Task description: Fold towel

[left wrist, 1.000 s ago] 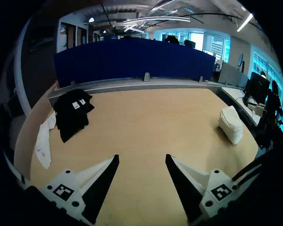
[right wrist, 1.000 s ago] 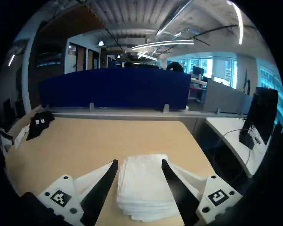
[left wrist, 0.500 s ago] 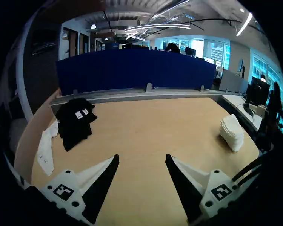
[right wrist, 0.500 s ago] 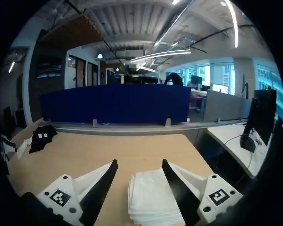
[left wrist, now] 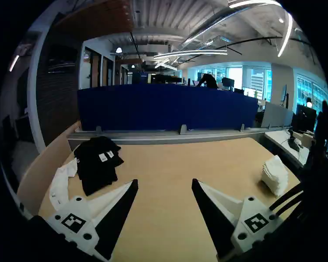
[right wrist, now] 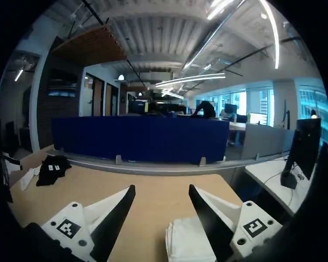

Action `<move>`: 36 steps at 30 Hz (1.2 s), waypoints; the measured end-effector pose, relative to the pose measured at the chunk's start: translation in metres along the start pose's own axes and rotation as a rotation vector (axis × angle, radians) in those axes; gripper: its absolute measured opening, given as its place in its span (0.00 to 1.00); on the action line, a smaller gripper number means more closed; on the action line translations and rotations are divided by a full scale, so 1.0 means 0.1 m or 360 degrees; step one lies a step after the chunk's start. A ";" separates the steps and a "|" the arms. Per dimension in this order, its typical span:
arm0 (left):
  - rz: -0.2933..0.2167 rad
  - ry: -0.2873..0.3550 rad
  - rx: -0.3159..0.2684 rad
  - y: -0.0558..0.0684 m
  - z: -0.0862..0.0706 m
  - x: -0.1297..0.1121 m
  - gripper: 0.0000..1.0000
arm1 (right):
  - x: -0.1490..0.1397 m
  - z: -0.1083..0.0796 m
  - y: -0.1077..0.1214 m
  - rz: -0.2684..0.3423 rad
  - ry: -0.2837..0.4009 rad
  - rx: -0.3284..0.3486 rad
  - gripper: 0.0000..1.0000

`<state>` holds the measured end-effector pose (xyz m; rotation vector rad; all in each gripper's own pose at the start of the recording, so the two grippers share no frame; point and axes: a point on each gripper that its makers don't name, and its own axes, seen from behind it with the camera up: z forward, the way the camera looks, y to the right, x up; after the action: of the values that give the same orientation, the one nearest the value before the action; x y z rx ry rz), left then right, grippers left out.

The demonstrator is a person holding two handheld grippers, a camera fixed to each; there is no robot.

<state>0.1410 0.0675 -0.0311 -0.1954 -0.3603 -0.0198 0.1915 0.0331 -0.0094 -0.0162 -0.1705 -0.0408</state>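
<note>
Towel stack point(left wrist: 274, 174): white, folded, piled at the right edge of the tabletop point(left wrist: 172, 161) in the left gripper view, well apart from all else on it. In the right gripper view the same towel stack point(right wrist: 186, 238) sits at the bottom of the frame, right of centre, partly hidden behind one finger of the right gripper point(right wrist: 162, 187); no finger presses on it. Right gripper: released, fingers spread wide, nothing between them, light wood of the tabletop point(right wrist: 155, 209) in the gap. Left gripper point(left wrist: 164, 180): likewise released, fingers apart over bare wood, holding nothing. Black garment point(left wrist: 96, 163): crumpled, with small white tags, at the left of the frame in the left gripper view; seen far left as black garment point(right wrist: 52, 169) in the right gripper view. White cloth point(left wrist: 61, 187): loose, unfolded, just beside the black garment at the left tabletop edge. Blue partition point(left wrist: 164, 107): runs along the far edge of the tabletop. Monitor point(right wrist: 306, 144): dark, on a neighbouring desk at right.
</note>
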 end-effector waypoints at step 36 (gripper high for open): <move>-0.0036 0.0430 0.0150 -0.53 0.20 0.08 0.91 | 0.12 0.13 -0.69 0.0042 0.0137 -0.0004 0.95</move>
<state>0.1391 0.0199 -0.0004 -0.0933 -0.0939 -0.0507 0.1977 -0.0357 0.0065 -0.0194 -0.0843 -0.0152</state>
